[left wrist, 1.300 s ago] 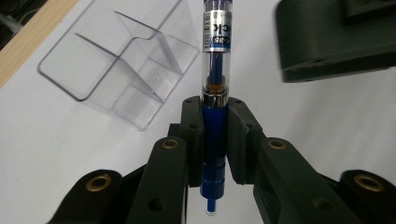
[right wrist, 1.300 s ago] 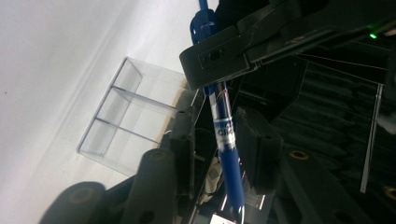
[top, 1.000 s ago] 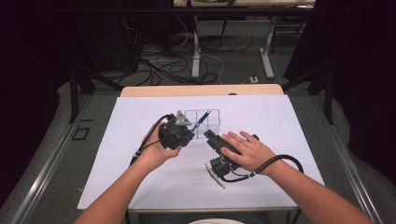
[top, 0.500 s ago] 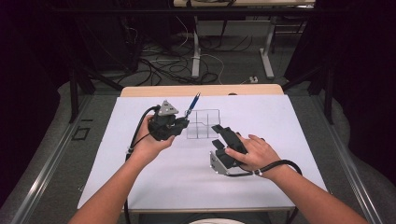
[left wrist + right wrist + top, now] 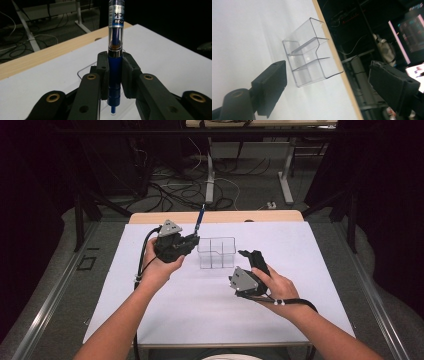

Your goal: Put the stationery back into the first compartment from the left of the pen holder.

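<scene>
The blue pen (image 5: 115, 62) stands upright, clamped between the fingers of the left gripper (image 5: 189, 243), raised above the white surface (image 5: 175, 310) just left of the clear divided organizer (image 5: 216, 252). The right gripper (image 5: 248, 256) sits to the near right of the organizer, its fingers spread wide and just been opening, with nothing between them.

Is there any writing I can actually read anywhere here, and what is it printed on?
"CK": large white letters on the blue band of the pen held in the left gripper, cut off at the barrel's edge.
Small white print beneath those letters: too blurred to read.
Elsewhere, no readable text.
</scene>
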The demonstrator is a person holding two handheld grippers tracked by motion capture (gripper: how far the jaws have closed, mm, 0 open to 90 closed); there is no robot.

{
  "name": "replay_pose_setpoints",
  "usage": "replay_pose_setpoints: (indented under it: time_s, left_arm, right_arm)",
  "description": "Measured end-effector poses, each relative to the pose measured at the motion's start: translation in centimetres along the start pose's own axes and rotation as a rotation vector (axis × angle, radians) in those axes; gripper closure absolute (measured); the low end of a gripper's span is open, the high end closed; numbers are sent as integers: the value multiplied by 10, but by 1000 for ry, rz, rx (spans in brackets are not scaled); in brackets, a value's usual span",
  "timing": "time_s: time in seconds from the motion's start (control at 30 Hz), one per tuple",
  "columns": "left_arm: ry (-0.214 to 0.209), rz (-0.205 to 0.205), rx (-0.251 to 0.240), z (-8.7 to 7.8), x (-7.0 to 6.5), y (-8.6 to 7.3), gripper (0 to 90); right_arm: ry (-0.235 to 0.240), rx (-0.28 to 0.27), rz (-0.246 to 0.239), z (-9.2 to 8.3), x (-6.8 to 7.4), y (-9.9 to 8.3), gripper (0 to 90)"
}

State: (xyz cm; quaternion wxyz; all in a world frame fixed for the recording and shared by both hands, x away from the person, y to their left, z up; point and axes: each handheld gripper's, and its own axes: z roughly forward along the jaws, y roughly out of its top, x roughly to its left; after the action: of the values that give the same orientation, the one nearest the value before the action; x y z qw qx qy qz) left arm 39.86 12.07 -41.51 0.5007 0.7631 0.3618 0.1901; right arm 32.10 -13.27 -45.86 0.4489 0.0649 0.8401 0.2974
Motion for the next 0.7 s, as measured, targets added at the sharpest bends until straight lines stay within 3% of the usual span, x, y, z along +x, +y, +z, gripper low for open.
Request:
replay_pose_setpoints:
  time_s: [0.1, 0.13, 0.17, 0.2, 0.23, 0.27, 0.33, 0.37, 0.4, 0.43, 0.47, 0.5, 0.53, 0.57, 0.7]
  left_arm:
    - [7, -12, -30, 2, 2, 1, 790]
    - [5, -17, -42, 3, 3, 1, 790]
    - [8, -25, -50, 5, 3, 1, 790]
    - [13, -25, -54, 6, 4, 1, 790]
    - [22, -25, -65, 9, 5, 1, 791]
    - [22, -25, -65, 9, 5, 1, 790]
    - [26, -28, -77, 12, 6, 0, 790]
    - [26, -33, -84, 14, 6, -1, 790]
    - [31, -41, -93, 16, 6, -1, 791]
    - [32, -44, -96, 18, 6, -2, 791]
    - [35, -46, -100, 20, 6, -2, 791]
    - [36, -48, -103, 22, 6, -3, 791]
    - [34, -53, -107, 24, 6, -4, 791]
    - [35, -56, -108, 26, 7, -4, 791]
    - [37, -63, -103, 34, 8, -7, 791]
  right_arm:
    - [4, 8, 66, 1, -1, -6, 41]
    - [4, 8, 66, 1, -1, -6, 41]
    - [5, 18, 132, 3, 1, -11, 0]
    - [5, 18, 132, 3, 1, -11, 0]
    - [19, 22, 189, 4, 1, -17, 0]
    - [19, 22, 189, 4, 1, -17, 0]
    - [31, 30, 279, 5, 1, -25, 0]
    - [31, 30, 279, 5, 1, -25, 0]
    - [43, 28, 355, 5, 0, -29, 0]
    - [43, 28, 355, 5, 0, -29, 0]
    - [36, 27, 385, 5, 0, -32, 0]
    - [32, 36, 448, 6, -2, -36, 0]
    - [32, 36, 448, 6, -2, -36, 0]
    - [35, 42, 478, 6, -4, -39, 0]
    - [15, 71, 636, 7, -11, -51, 0]
